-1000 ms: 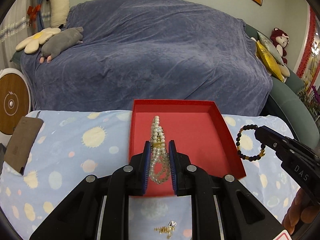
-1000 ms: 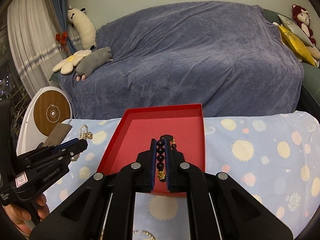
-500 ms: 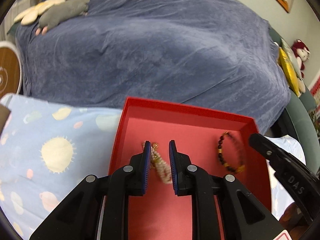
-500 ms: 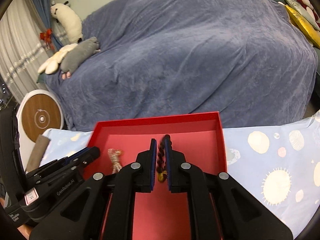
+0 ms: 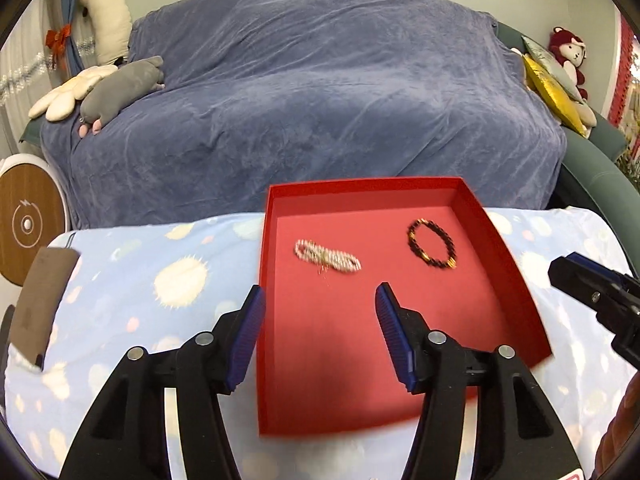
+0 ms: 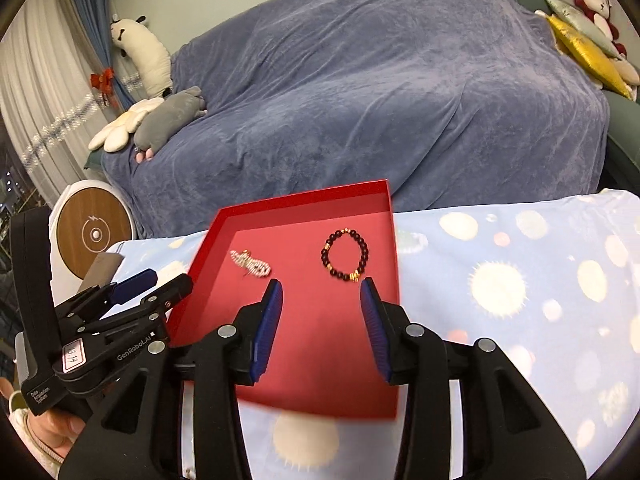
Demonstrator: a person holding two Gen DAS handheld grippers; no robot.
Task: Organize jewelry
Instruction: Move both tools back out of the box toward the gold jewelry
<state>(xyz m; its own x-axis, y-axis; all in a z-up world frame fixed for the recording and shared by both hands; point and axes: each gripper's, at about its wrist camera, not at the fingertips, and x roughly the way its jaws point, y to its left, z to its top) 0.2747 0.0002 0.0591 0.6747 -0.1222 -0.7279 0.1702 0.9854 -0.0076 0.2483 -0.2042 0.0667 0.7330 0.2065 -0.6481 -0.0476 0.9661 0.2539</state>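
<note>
A red tray [image 5: 516, 268] [image 6: 394, 280] lies on the patterned cloth. A pearl bracelet [image 5: 328, 258] [image 6: 251, 265] lies in its far left part. A dark bead bracelet [image 5: 431, 243] [image 6: 345, 255] with gold beads lies in its far right part. My left gripper [image 5: 320, 318] is open and empty, above the tray's near left side. My right gripper [image 6: 321, 312] is open and empty, above the tray's near right part; it also shows in the left wrist view [image 5: 592, 292]. The left gripper shows at the left of the right wrist view [image 6: 152, 284].
A sofa under a blue-grey cover [image 5: 320, 92] stands behind the table, with plush toys [image 5: 120, 84] on its left and cushions [image 5: 556, 92] on its right. A brown card [image 5: 40, 304] lies at the table's left edge. A round white and wood device [image 5: 28, 224] stands left.
Both grippers have opened and let go of their bracelets, which now lie in the tray. Both grippers have pulled back toward the tray's near side.
</note>
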